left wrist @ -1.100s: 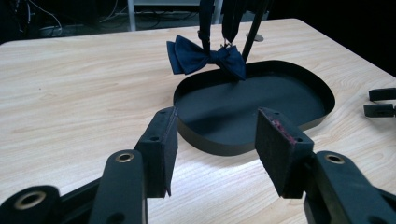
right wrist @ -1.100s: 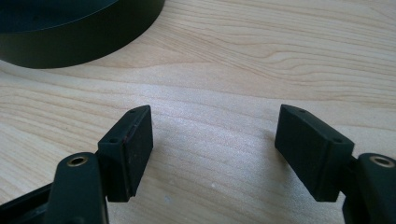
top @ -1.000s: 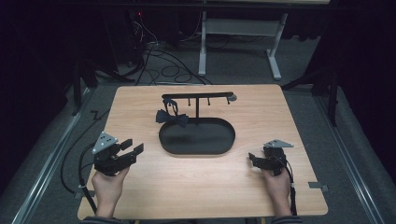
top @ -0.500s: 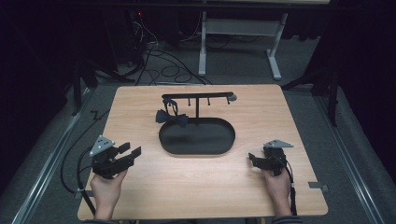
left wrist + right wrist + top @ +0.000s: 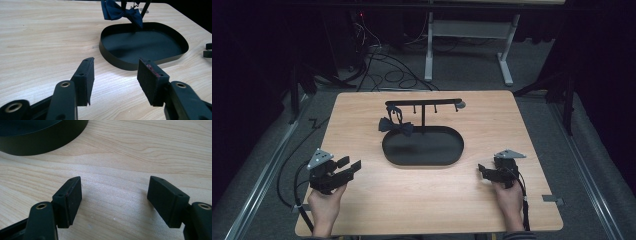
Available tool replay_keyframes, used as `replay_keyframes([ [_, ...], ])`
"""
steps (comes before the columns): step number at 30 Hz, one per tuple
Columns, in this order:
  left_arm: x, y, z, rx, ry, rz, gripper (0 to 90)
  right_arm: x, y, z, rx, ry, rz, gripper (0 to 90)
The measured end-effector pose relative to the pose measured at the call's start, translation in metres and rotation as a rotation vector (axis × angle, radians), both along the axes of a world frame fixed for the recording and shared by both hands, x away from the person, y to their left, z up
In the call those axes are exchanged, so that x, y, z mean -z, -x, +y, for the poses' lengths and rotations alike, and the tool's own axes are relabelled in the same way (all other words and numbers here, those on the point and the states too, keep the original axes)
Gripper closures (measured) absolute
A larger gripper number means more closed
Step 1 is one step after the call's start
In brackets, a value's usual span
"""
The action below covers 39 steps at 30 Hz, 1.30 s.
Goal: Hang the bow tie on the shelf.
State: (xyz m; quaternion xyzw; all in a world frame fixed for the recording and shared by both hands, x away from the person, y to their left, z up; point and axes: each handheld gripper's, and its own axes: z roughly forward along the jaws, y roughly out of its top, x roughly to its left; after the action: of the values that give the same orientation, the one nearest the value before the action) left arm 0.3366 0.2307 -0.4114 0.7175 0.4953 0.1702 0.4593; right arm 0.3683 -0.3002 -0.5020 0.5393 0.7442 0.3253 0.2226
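Note:
A black oval tray [image 5: 422,159] lies at the middle of the wooden table [image 5: 522,130]. From its far side rises a black T-shaped stand [image 5: 424,104] with small hooks. A dark blue bow tie [image 5: 395,125] hangs at the stand's left end, over the tray's rim. In the left gripper view the bow tie [image 5: 120,12] hangs above the tray [image 5: 120,63]. My left gripper [image 5: 353,163] is near the table's front left, open and empty [image 5: 115,77], aimed at the tray. My right gripper [image 5: 482,172] is at the front right, open and empty [image 5: 113,195], just short of the tray's wall [image 5: 37,143].
Bare wood lies between each gripper and the tray. The other gripper's jaw tips [image 5: 208,50] show at the right edge of the left gripper view. Cables [image 5: 382,65] and a desk frame [image 5: 472,30] stand on the dark floor beyond the table.
My left gripper has drifted slightly toward the table's near left edge. The right gripper, tray and bow tie have not moved.

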Motion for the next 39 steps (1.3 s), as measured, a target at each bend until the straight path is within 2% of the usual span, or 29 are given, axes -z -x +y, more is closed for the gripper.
replay_keyframes([
  [19, 0.019, -0.005, 0.006, -0.026, -0.002, 0.048, 48.2, 0.000, 0.000, 0.000, 0.000, 0.001, 0.000, 29.0],
  [39, 0.037, -0.016, 0.004, -0.033, -0.001, 0.096, 48.2, 0.000, 0.000, 0.000, 0.000, 0.003, 0.000, 29.0],
])
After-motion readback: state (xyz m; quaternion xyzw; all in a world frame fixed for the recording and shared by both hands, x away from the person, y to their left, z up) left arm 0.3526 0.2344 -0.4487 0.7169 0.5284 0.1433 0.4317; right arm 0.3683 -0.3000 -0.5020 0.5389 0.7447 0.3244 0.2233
